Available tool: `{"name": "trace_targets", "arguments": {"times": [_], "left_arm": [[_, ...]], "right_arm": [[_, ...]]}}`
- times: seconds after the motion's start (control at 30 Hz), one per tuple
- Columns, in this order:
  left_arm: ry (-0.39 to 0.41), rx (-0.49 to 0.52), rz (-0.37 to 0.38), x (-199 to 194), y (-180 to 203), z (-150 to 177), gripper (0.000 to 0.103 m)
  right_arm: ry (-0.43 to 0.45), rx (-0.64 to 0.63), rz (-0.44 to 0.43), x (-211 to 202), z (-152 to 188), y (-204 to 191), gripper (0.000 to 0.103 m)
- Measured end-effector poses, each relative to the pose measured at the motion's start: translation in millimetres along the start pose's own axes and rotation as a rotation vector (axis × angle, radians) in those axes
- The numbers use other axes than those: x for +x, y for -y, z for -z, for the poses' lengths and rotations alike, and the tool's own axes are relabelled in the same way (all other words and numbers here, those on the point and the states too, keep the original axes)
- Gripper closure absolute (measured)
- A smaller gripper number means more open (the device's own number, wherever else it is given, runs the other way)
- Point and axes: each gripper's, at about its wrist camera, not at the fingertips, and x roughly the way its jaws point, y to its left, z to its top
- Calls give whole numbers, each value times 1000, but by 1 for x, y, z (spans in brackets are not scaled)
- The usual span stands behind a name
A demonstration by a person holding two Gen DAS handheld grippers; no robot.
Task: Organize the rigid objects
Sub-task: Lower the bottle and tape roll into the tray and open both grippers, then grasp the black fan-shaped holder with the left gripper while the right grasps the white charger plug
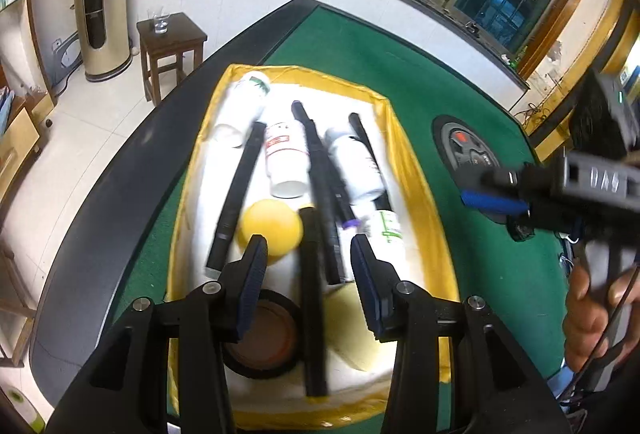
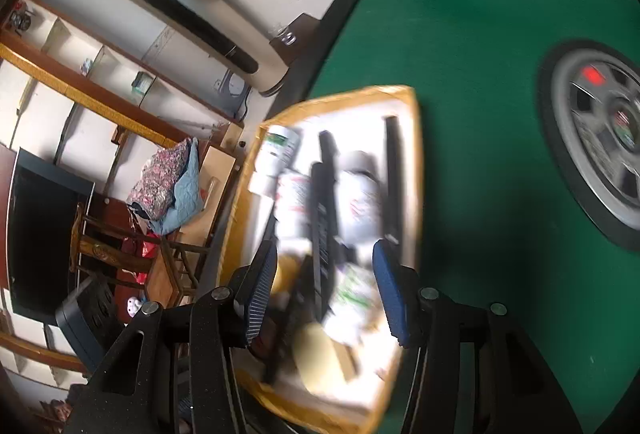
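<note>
**A full box, and 2 claws close above it**

The yellow box sits in the middle of the left wrist picture, on the green table, packed with white bottles, black sticks, a yellow ball and a tape roll. The left gripper hangs over the lower part of the box, jaws apart, grasping nothing, with a black stick lying under the gap. The right gripper is also released and empty; its picture is blurry. It could bump a bottle or stick, and the ball could roll. The 2 claws might also knock together if both reach in.
</note>
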Motion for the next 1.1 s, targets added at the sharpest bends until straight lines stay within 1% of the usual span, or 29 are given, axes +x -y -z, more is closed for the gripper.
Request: {"name": "trace_targets", "arguments": {"times": [0.17, 0.3, 0.37, 0.5, 0.73, 0.8, 0.83, 0.87, 0.97, 1.0, 1.1], "left_arm": [[12, 46, 19, -9, 29, 3, 62], [11, 103, 48, -12, 62, 8, 62], [1, 139, 65, -9, 82, 9, 62], [-31, 206, 107, 0, 123, 14, 62], [-94, 345, 189, 20, 200, 33, 62], [-105, 383, 223, 25, 219, 37, 50], [-113, 402, 251, 28, 229, 39, 37], [-128, 419, 284, 34, 242, 41, 32], [-158, 447, 329, 51, 271, 38, 32], [-162, 462, 332, 57, 279, 36, 32], [-201, 535, 309, 84, 309, 28, 32]], "right_arm": [[31, 73, 15, -27, 19, 34, 58], [50, 111, 47, -47, 35, 61, 58], [56, 138, 60, -56, 42, 75, 58], [76, 204, 94, -79, 64, 114, 58], [124, 326, 141, -122, 96, 178, 58], [137, 354, 154, -133, 103, 191, 58], [144, 368, 161, -139, 107, 198, 58], [149, 380, 167, -143, 109, 204, 58], [162, 405, 186, -156, 119, 219, 58], [165, 409, 191, -160, 122, 224, 58], [167, 413, 216, -171, 134, 236, 58]]}}
